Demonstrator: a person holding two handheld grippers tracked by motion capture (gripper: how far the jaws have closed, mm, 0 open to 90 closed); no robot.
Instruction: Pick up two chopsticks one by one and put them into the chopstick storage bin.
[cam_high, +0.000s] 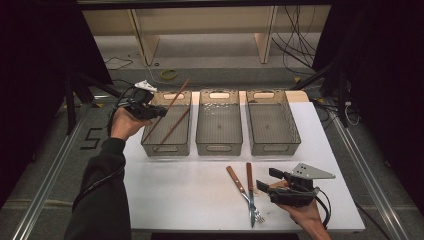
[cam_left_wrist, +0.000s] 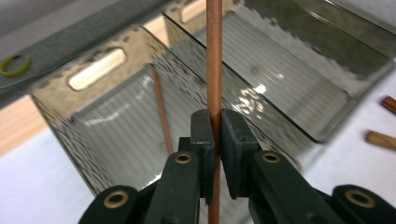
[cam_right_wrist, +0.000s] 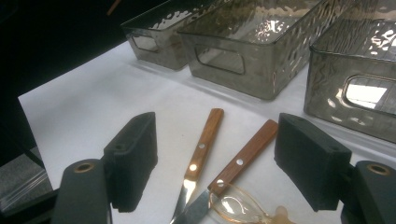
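My left gripper (cam_high: 159, 113) hovers over the back left corner of the left bin (cam_high: 150, 147). In the left gripper view this gripper (cam_left_wrist: 217, 135) is shut on a brown chopstick (cam_left_wrist: 214, 56), which slants up and to the right (cam_high: 176, 96) above the bin. A second chopstick (cam_high: 175, 126) (cam_left_wrist: 161, 107) lies inside that bin. My right gripper (cam_high: 267, 179) (cam_right_wrist: 215, 168) stands open low over the table's front right, with nothing clamped. Just beyond its jaws lie a wooden-handled fork (cam_high: 235, 179) (cam_right_wrist: 203, 144) and a knife (cam_high: 249, 175) (cam_right_wrist: 247, 156).
Three translucent grey bins stand in a row across the white table (cam_high: 190, 195); the middle bin (cam_high: 219, 147) and the right bin (cam_high: 274, 148) hold nothing. A clear spoon-like piece (cam_right_wrist: 233, 205) lies close under the right gripper. Cables and a shelf frame sit beyond the table.
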